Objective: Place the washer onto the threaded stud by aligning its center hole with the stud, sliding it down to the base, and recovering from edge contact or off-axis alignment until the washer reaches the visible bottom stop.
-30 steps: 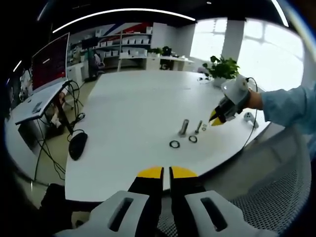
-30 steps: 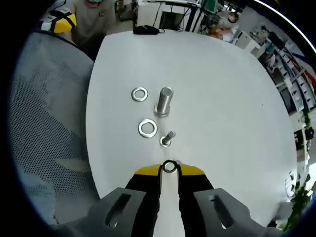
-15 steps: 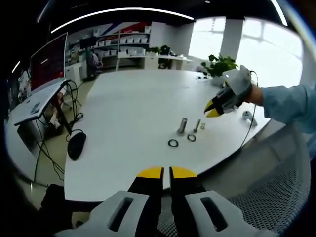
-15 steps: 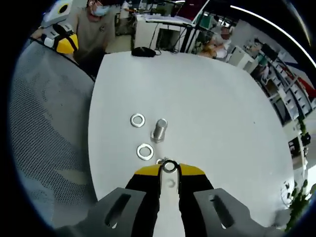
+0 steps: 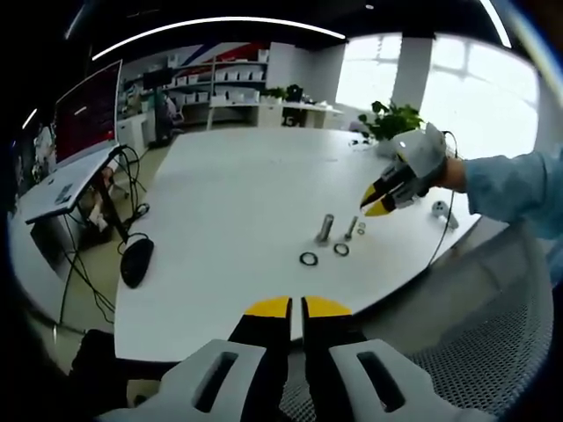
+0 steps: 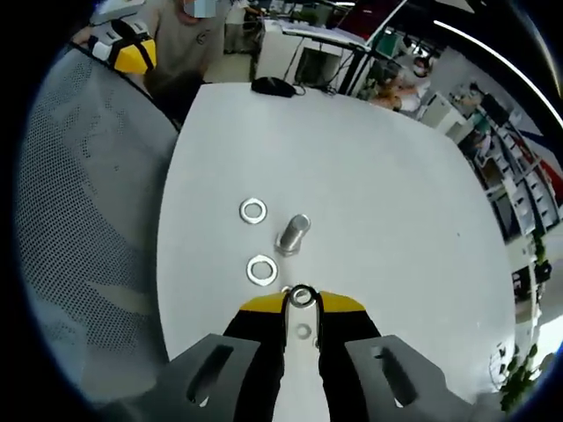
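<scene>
My right gripper [image 6: 302, 299] is shut on a small steel washer [image 6: 302, 296], held edge-up between its yellow tips. It hangs over the white table [image 6: 378, 176], just above and to the side of the thin threaded stud [image 5: 351, 229]. In the right gripper view that stud is mostly hidden under the washer. A thicker stud [image 6: 293, 234] stands upright beyond it. From the left gripper view the right gripper [image 5: 380, 202] shows in a hand with a blue sleeve. My left gripper [image 5: 297, 308] is shut on nothing, near the table's front edge.
Two larger washers [image 6: 253, 210] [image 6: 261, 269] lie flat beside the thick stud, and a small washer [image 6: 303, 331] lies under my right jaws. A black mouse [image 5: 138, 258] sits at the left edge. A potted plant [image 5: 396, 119] stands at the far end. A mesh chair [image 6: 79, 220] flanks the table.
The right gripper has lifted off the table with the washer and now hovers by the thin stud. The left gripper has stayed put.
</scene>
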